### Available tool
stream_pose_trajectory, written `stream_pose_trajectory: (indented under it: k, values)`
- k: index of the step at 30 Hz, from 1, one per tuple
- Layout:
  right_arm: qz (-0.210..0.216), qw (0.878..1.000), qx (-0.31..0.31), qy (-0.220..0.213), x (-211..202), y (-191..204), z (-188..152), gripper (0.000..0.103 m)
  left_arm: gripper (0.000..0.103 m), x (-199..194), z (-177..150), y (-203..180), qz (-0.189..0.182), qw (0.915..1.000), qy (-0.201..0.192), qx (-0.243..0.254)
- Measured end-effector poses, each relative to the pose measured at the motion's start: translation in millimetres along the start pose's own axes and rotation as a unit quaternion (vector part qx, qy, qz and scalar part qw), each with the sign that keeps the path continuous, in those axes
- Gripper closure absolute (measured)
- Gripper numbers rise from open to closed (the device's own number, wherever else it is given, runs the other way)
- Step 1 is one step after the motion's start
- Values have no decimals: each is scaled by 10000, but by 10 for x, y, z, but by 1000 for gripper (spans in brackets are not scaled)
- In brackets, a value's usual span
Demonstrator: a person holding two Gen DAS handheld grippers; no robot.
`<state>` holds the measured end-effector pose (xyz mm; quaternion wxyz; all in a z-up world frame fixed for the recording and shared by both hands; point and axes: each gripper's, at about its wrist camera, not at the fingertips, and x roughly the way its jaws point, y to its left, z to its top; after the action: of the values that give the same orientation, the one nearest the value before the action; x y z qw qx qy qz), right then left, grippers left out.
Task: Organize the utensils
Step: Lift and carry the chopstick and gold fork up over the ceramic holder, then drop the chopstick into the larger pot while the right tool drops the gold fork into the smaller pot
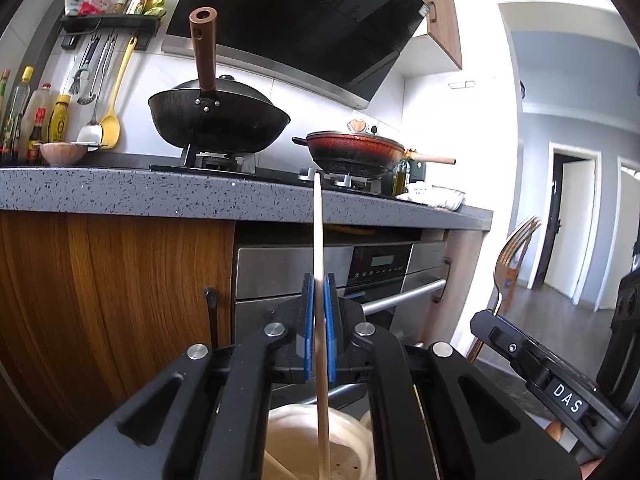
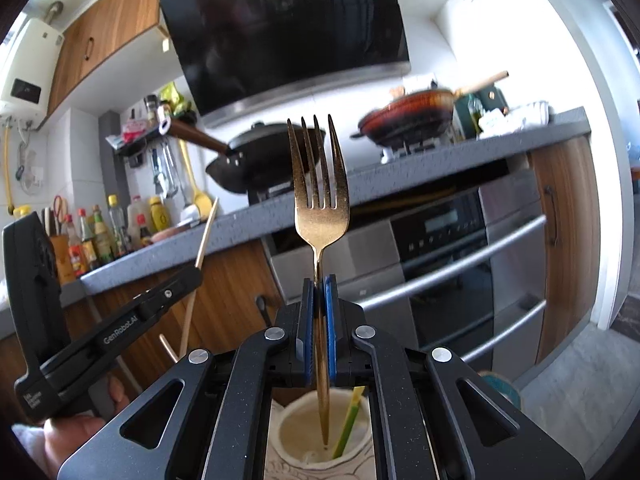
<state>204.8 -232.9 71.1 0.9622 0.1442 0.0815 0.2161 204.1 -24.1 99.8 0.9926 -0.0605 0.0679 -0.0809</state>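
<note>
Looks mid-task to me: both tools are loaded and nothing is visibly put away for good yet. The left gripper (image 1: pixel 319 288) has its jaws clamped on a wooden chopstick (image 1: pixel 317 232), standing upright in front of the worktop (image 1: pixel 160 196). The right gripper (image 2: pixel 319 290) has its jaws closed on a gold fork (image 2: pixel 320 200), tines up. Below the fork sits a cream holder (image 2: pixel 290 420) with a green-yellow straw-like stick (image 2: pixel 350 420) inside, so my guess is that's where things go. The holder's base is cut off, the lower ends of both utensils are blocked by the jaws, and I can't tell what else is inside.
</note>
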Motion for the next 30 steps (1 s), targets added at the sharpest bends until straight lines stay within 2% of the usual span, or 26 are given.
stream_pose_trajectory:
  k: [9, 13, 21, 30]
  values:
    - [-153, 9970, -251, 721, 78, -68, -238, 97, 98, -72, -248, 45, -26, 9993, 369, -29]
    - [-75, 9954, -130, 944, 56, -155, -297, 97, 98, -159, -292, 90, -75, 9975, 686, -152]
    - [-107, 9935, -79, 1130, 105, -163, -352, 96, 98, -95, -440, 17, -49, 9899, 1415, 4]
    - [-199, 9921, -73, 1238, 135, -172, -377, 96, 97, 2, -495, -14, -25, 9864, 1646, 32]
